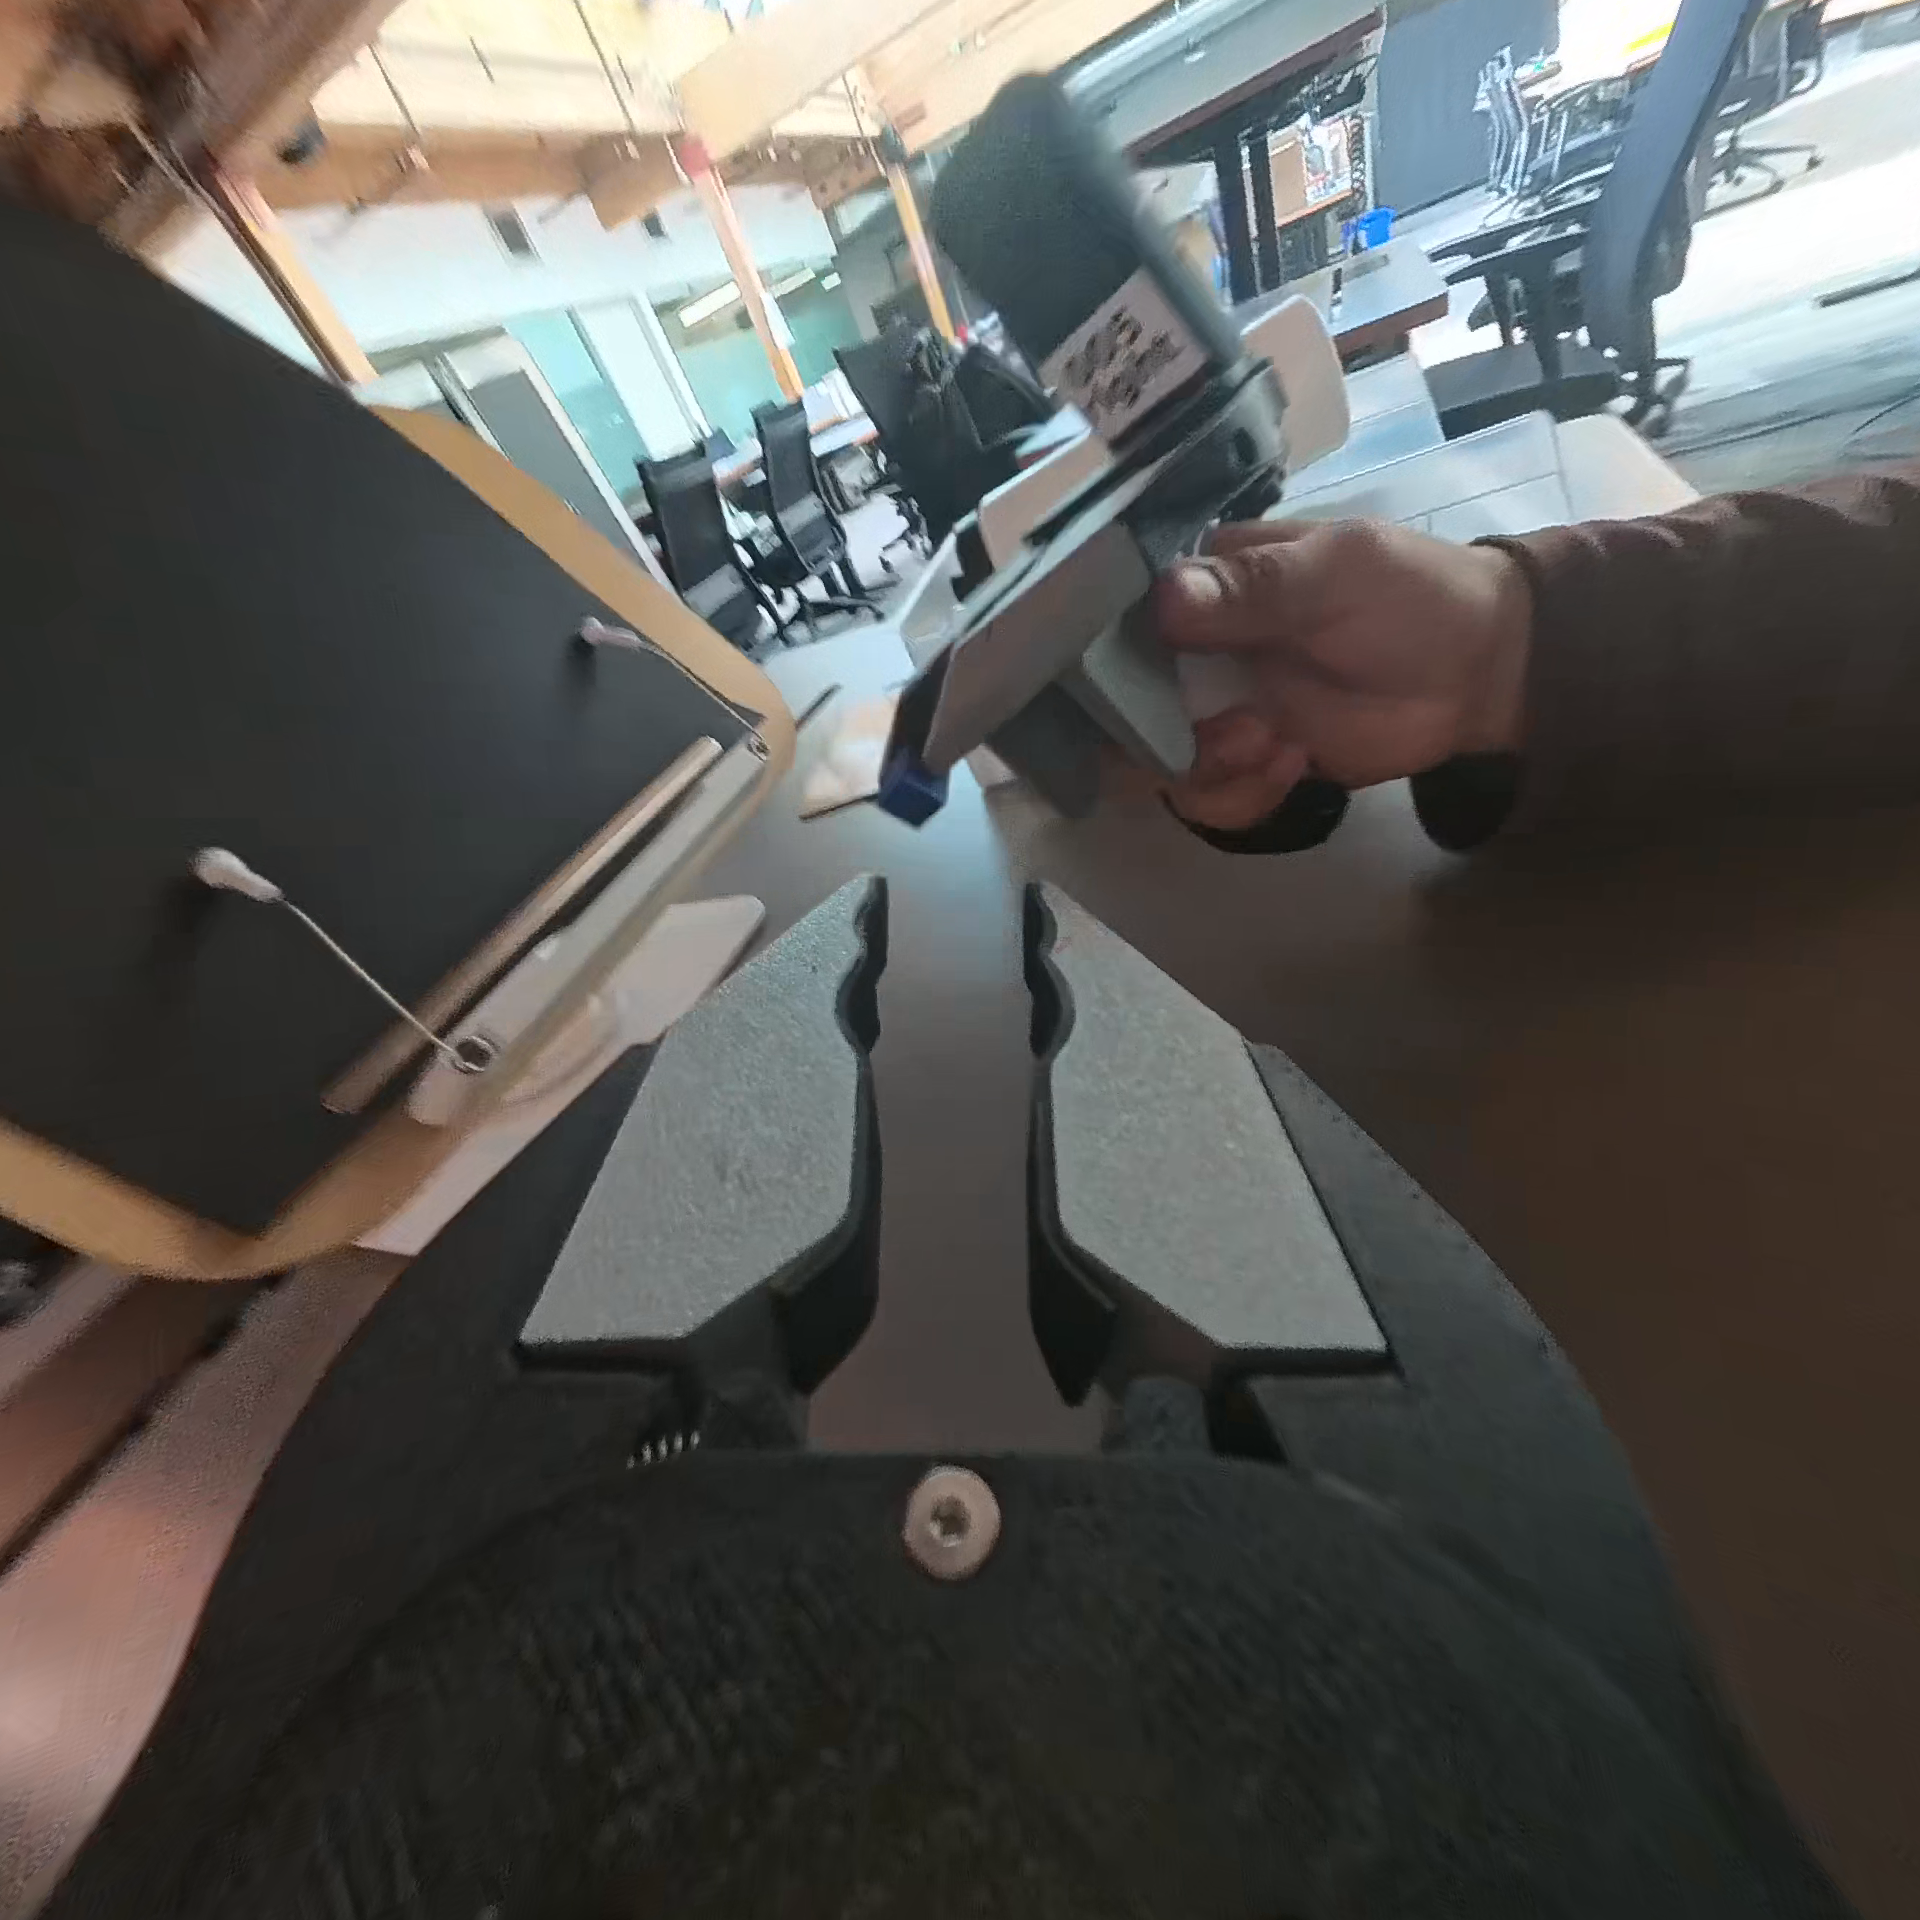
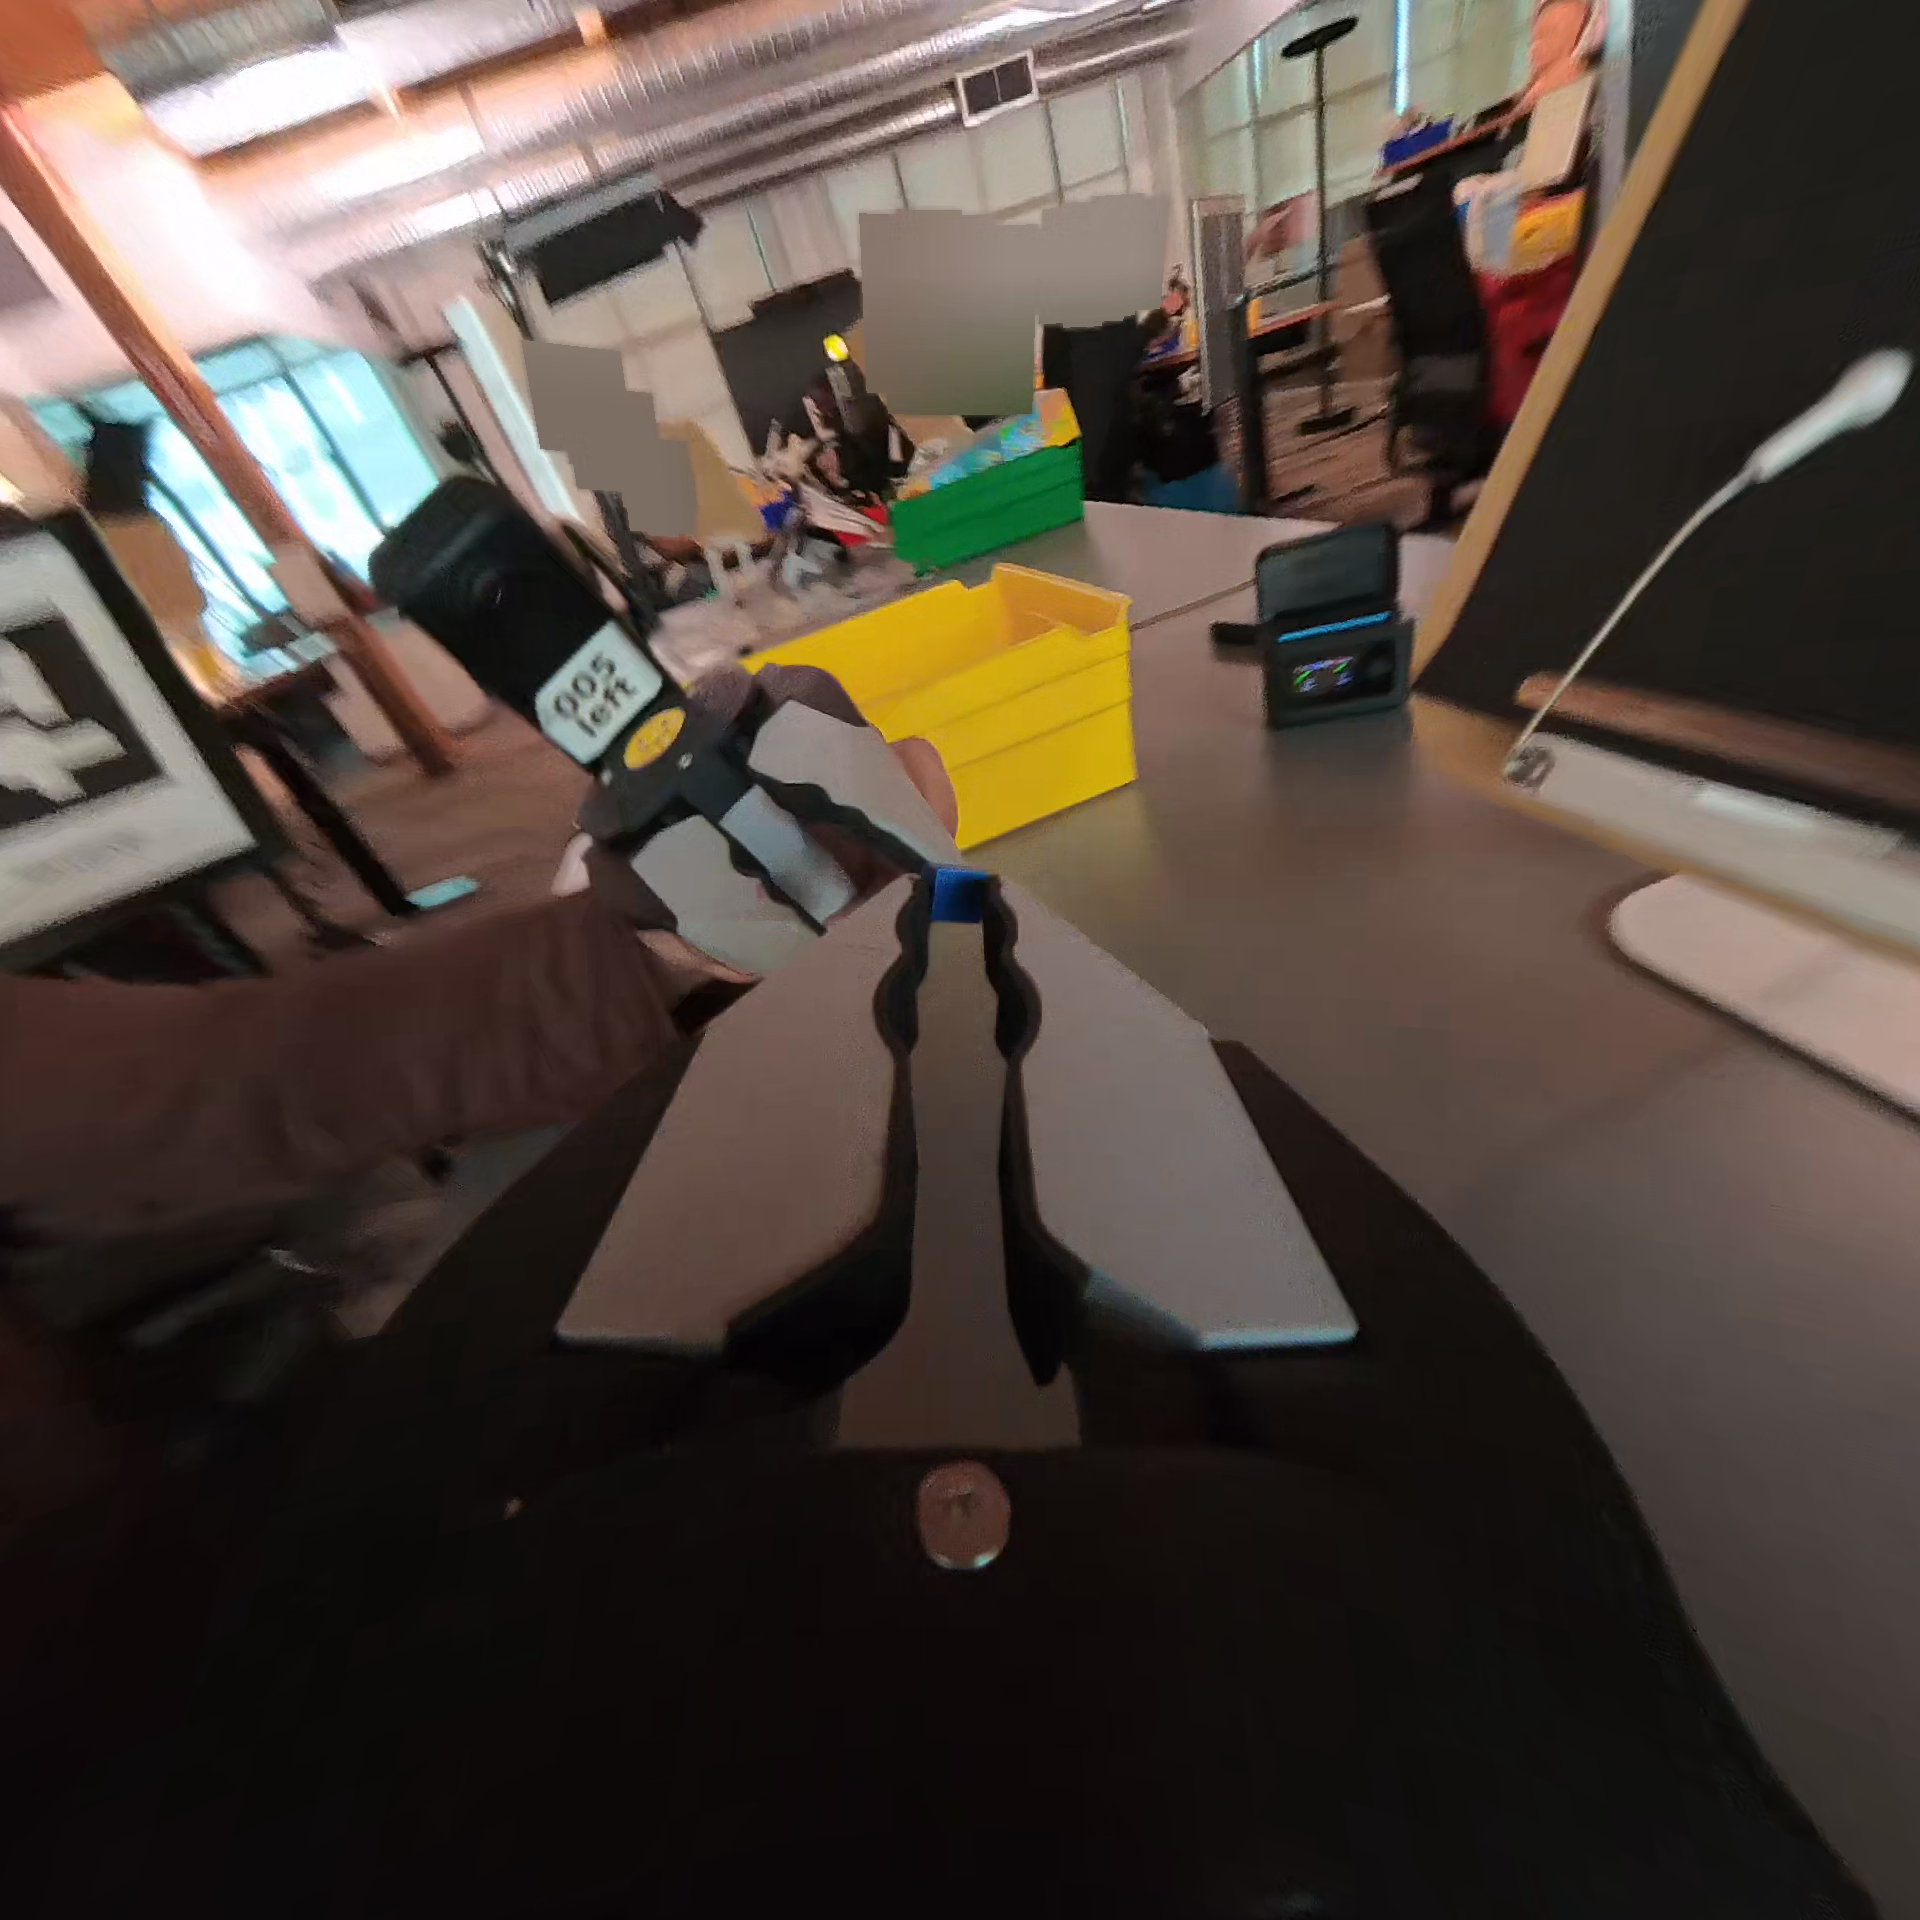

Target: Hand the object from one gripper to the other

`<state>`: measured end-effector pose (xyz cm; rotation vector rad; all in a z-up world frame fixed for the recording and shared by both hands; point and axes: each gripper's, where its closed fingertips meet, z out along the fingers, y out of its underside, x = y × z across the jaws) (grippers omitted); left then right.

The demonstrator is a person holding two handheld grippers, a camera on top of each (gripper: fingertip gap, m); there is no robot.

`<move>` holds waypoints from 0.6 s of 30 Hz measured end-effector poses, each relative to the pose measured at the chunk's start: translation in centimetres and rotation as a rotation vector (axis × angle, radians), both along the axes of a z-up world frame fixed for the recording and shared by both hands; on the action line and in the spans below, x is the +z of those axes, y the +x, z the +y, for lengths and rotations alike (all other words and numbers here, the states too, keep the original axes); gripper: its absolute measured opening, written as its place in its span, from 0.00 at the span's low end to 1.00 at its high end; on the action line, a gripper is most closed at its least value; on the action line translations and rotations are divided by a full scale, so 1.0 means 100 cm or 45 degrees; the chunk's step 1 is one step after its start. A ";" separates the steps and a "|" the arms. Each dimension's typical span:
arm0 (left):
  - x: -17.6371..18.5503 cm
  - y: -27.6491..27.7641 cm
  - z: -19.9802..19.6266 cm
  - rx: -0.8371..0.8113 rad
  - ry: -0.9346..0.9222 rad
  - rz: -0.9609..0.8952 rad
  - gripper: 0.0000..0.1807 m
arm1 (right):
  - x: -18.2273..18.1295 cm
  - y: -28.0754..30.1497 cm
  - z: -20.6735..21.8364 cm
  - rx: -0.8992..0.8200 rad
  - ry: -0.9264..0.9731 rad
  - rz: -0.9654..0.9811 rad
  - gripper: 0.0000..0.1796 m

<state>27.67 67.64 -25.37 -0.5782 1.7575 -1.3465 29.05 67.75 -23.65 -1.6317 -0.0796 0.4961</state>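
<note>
Cube (image 2: pixel 956 895), small and blue, sits pinched between the fingertips of the right tool (image 2: pixel 956 914), held in the air above the grey surface (image 2: pixel 1351 987). In the left wrist view the same cube (image 1: pixel 912 798) shows at the tip of that tool, which a hand (image 1: pixel 1340 665) in a dark brown sleeve grips from the right. The left tool (image 1: pixel 954 914) has its fingers parted to a narrow gap with nothing between them, and it points toward the cube from a little way off. A yellow bin (image 2: pixel 997 686) stands farther back on the surface, and a black board (image 1: pixel 312 727) with a tan edge leans at the left.
</note>
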 end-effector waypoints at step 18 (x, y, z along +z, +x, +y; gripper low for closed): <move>0.002 -0.011 -0.008 -0.413 -0.787 0.608 0.11 | -0.013 -0.025 0.005 -0.341 0.145 -1.486 0.04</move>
